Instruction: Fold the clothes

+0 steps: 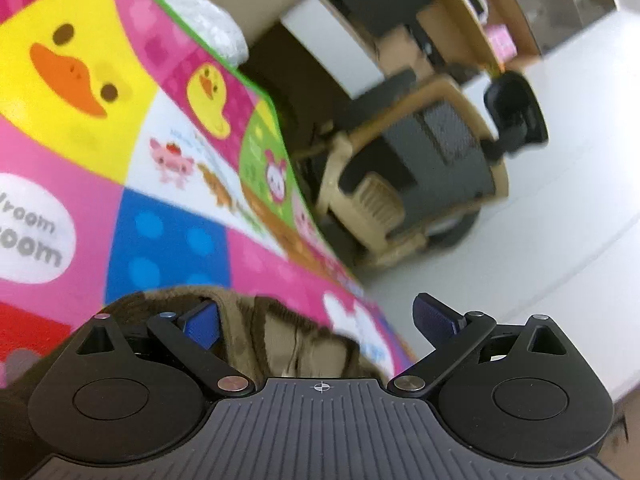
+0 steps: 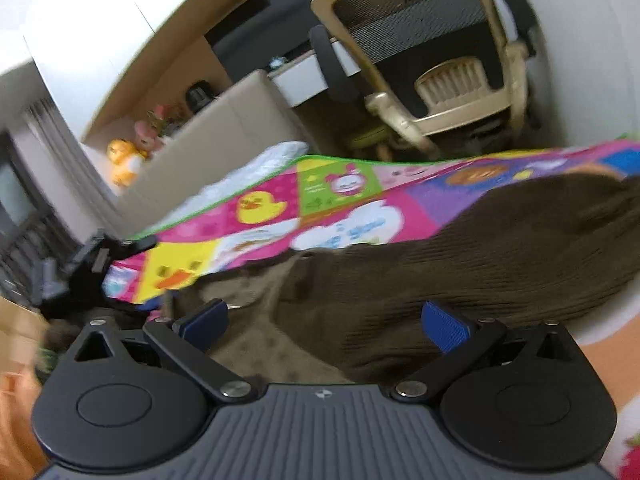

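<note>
A brown ribbed knit garment (image 2: 460,248) lies spread on a colourful play mat (image 2: 264,208). My right gripper (image 2: 326,322) hovers low over it, open, with both blue pads (image 2: 448,326) wide apart and the fabric lying under and between them. In the left wrist view a bunched edge of the same brown garment (image 1: 280,332) sits close under my left gripper (image 1: 318,320), against the left pad (image 1: 202,326). That gripper is open too, and nothing is pinched. The views are motion-blurred.
The play mat (image 1: 80,140) has cartoon ducks and ends at a green border. Beyond it stand a beige mesh office chair (image 1: 420,168) (image 2: 440,60), a desk and a beige sofa back (image 2: 240,120). Pale floor (image 1: 560,220) lies to the right. Black gear (image 2: 88,264) sits at the mat's left edge.
</note>
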The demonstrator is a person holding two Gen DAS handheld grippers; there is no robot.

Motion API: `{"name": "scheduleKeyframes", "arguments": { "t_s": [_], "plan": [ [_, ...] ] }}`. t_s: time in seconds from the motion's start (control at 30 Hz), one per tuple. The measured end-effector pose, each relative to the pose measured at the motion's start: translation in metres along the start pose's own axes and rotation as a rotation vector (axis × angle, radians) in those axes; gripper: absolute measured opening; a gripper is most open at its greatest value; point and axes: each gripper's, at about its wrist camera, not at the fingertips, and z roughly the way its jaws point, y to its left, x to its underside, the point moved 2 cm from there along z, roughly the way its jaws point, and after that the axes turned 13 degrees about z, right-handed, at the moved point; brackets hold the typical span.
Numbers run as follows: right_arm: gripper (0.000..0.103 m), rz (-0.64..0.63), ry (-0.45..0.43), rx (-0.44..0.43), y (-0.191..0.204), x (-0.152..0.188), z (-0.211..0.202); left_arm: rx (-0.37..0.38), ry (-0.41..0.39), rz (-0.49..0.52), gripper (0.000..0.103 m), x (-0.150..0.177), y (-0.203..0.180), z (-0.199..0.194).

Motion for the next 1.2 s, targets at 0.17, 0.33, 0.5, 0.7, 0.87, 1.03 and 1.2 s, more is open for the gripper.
{"name": "scheduleKeyframes", "arguments": {
  "t_s": [0.17, 0.33, 0.5, 0.7, 0.87, 1.03, 1.2],
  "plan": [
    [0.103, -0.198, -0.004, 0.116, 0.022, 0.023, -0.029, -0.018, 0.093, 0.118, 0.101, 0.020, -0.008, -0.045],
    [0.103, -0.427, 0.069, 0.121, 0.046, 0.073, -0.084, -0.085, 0.131, 0.435, 0.102, 0.072, -0.050, -0.115],
    [0.103, -0.546, 0.172, 0.094, 0.055, 0.126, -0.130, -0.085, 0.188, 0.755, 0.103, 0.153, -0.095, -0.181],
    [0.103, -0.773, 0.296, 0.012, 0.075, 0.191, -0.163, -0.088, 0.223, 0.914, 0.103, 0.222, -0.130, -0.224],
    [0.103, -1.036, 0.093, 0.240, 0.075, 0.225, -0.158, -0.130, 0.260, 1.016, 0.103, 0.267, -0.143, -0.225],
    [0.103, -0.724, -0.224, 0.318, 0.075, 0.170, -0.179, -0.268, 0.273, 1.169, 0.103, 0.295, -0.143, -0.218],
    [0.103, -0.586, -0.246, 0.291, 0.063, 0.151, -0.197, -0.380, 0.254, 1.171, 0.103, 0.295, -0.125, -0.215]
  ]
}}
